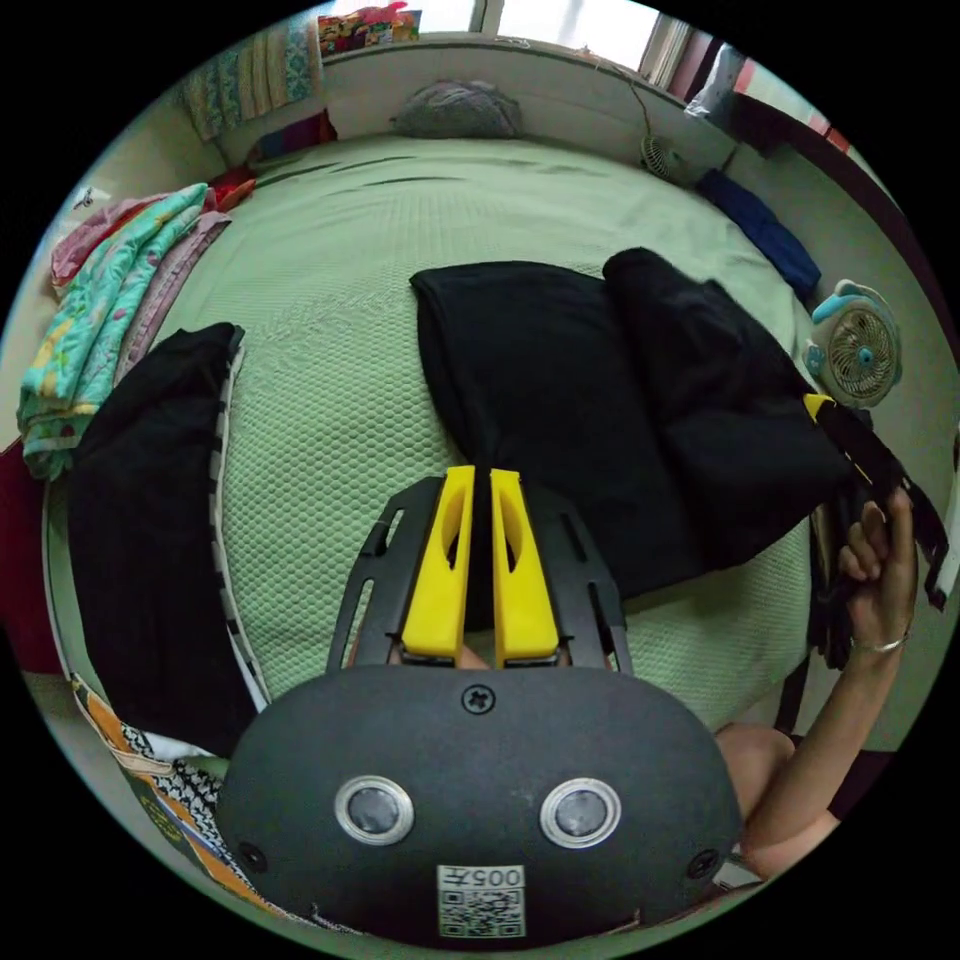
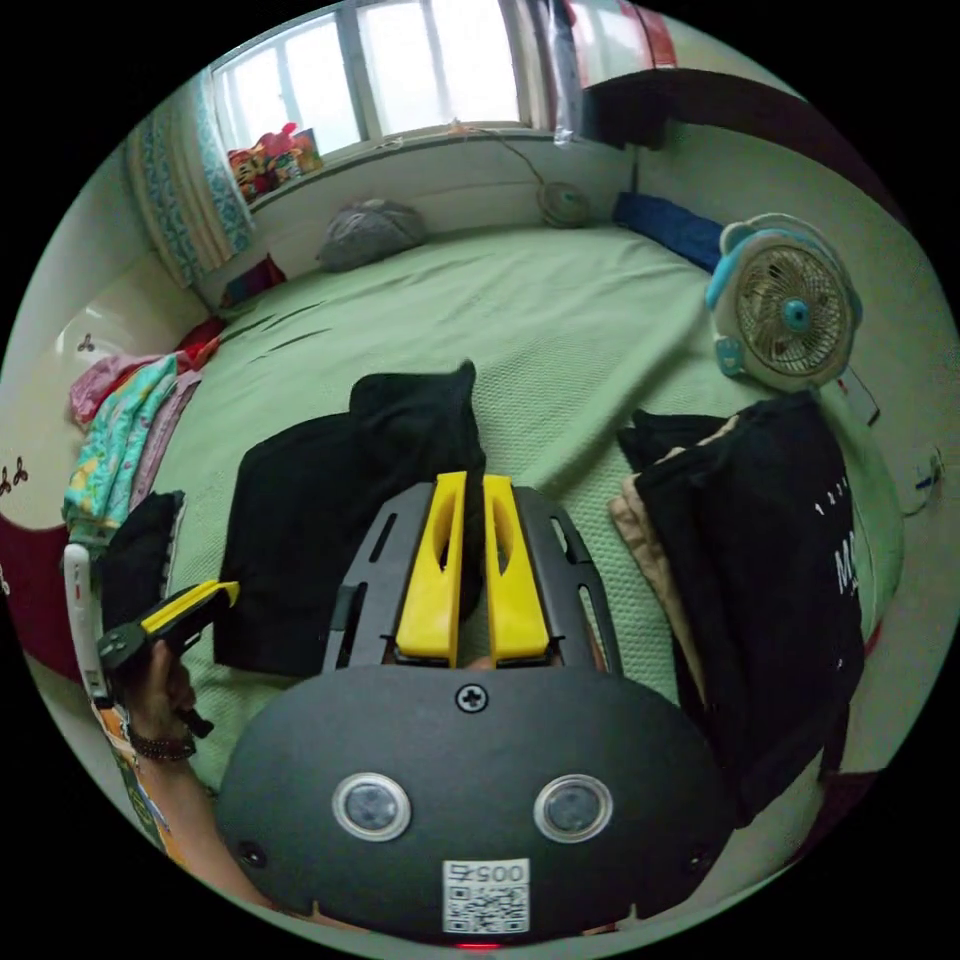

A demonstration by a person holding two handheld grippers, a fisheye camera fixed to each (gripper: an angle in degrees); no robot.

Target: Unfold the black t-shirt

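The black t-shirt (image 1: 560,400) lies partly folded on the green bed (image 1: 330,300), one flap doubled over itself on the side toward the fan (image 2: 790,300). Both claws are drawn together on its cloth: the left claw (image 1: 480,480) pinches the near edge, black fabric running up between the yellow jaws, and the right claw (image 2: 465,490) grips a raised peak of the same shirt, which stands up as a small hump in the right gripper view. The main risk, as I judge it, is a thin hold. Each claw seems to have only a fold of fabric, so a quick pull outward could slip one side free and let the shirt drop in a heap. The right claw may also hold more than one layer, in which case spreading the arms would drag the doubled flap along instead of opening it. A second dark garment (image 1: 150,500) with a striped edge lies close on the left, and a pile of dark clothes (image 2: 760,560) on the right, so a wide sweep could catch or disturb them.
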